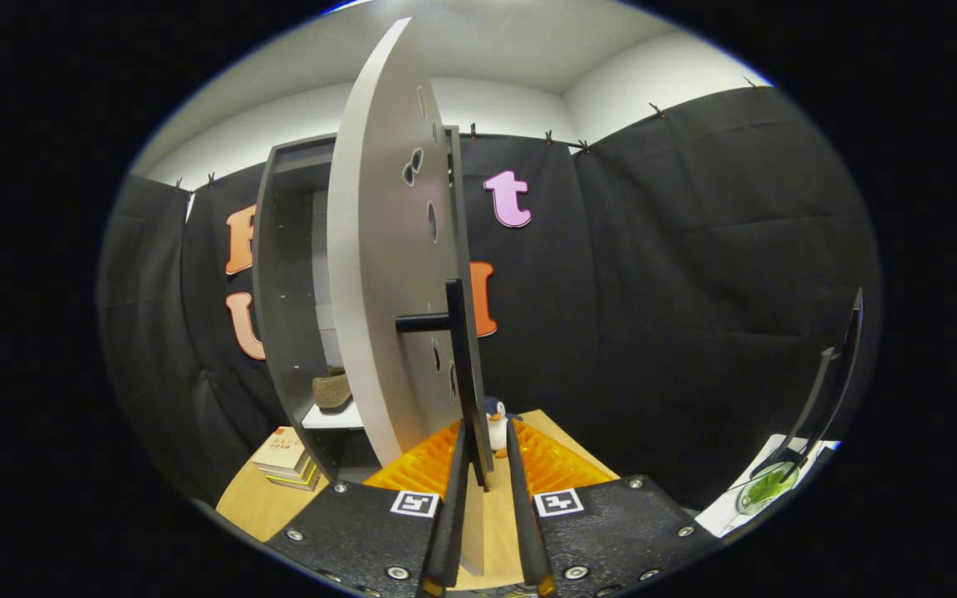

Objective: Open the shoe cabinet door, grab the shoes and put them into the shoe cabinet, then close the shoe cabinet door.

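Note:
The grey shoe cabinet (283, 274) stands ahead on the wooden table, its door (379, 274) swung out and seen almost edge-on. A brown shoe (331, 389) rests on the white shelf (337, 418) inside. The door's dark bar handle (463, 374) runs down into the narrow gap between my fingers. My gripper (487, 428) straddles the handle's lower end and the door's edge. The left finger (455, 490) lies against the handle. A strip of table shows between the handle and the right finger (520, 490).
A small penguin toy (497, 423) stands on the table just beyond the fingertips. A stack of books (286, 459) lies left of the cabinet's foot. Off to the right, a white surface holds a green-filled glass dish (765, 488) and a dark curved stand (823, 390).

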Action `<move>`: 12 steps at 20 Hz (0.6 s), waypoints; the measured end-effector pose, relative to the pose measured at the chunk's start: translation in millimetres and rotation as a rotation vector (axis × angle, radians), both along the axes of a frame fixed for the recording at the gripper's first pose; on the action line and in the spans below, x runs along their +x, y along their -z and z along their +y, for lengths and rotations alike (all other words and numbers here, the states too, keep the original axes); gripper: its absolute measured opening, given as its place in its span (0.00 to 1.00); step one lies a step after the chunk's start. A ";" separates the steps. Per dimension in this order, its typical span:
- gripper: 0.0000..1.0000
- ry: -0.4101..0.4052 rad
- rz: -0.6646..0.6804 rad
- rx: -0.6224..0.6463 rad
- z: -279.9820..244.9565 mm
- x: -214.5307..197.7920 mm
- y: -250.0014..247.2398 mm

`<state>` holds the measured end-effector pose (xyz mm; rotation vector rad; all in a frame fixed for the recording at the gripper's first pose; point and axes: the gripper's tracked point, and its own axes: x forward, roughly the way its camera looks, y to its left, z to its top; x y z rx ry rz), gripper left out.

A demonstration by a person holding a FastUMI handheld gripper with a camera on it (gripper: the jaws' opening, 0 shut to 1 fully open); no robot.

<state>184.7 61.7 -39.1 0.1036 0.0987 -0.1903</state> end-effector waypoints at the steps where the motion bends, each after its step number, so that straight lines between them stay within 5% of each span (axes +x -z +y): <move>1: 0.28 0.008 -0.010 0.006 1.0 -1.0 -1.9; 12: 0.22 0.115 -0.009 -0.023 -23.8 -10.6 -4.0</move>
